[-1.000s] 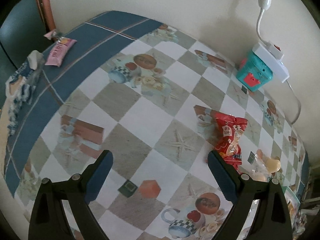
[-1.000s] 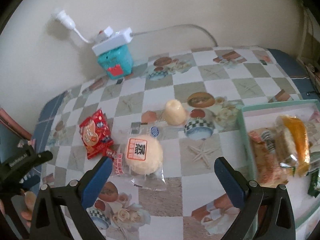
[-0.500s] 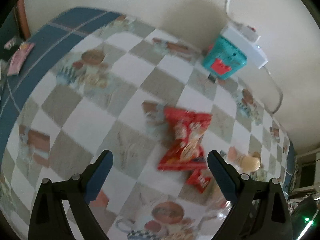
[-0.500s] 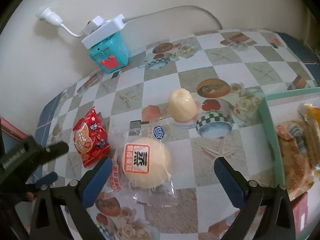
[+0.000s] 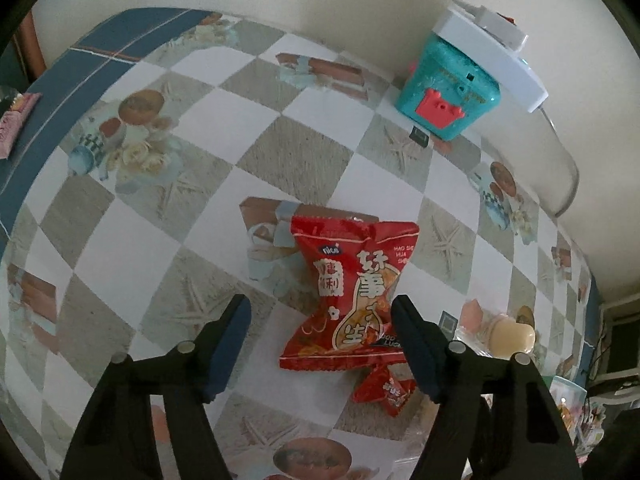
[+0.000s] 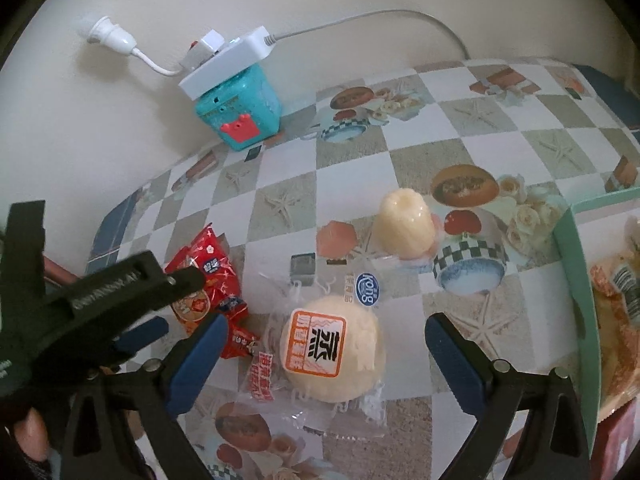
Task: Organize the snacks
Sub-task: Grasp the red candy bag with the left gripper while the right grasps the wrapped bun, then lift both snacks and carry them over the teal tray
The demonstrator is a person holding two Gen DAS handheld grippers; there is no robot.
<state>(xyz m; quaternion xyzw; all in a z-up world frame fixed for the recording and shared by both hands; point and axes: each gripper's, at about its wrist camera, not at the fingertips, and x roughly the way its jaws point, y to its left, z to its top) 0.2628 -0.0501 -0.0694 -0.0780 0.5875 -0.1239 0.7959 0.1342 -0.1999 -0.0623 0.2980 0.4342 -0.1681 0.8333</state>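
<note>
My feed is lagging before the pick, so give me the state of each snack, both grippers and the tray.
left gripper: jaws closing around the red snack bag, not yet gripping
red snack bag: sealed, flat on the table
right gripper: jaws closing around the wrapped bun, not touching it
wrapped bun: sealed, lying flat
jelly cup: upside down
tray: already holds snacks

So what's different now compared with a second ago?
The left gripper has swung over to the red snack bag, and its jaws are closing around it without pressing yet. The right gripper has come down around the wrapped bun, its jaws narrowing a little. Bag, bun, yellow jelly cup and teal box lie where they were.
</note>
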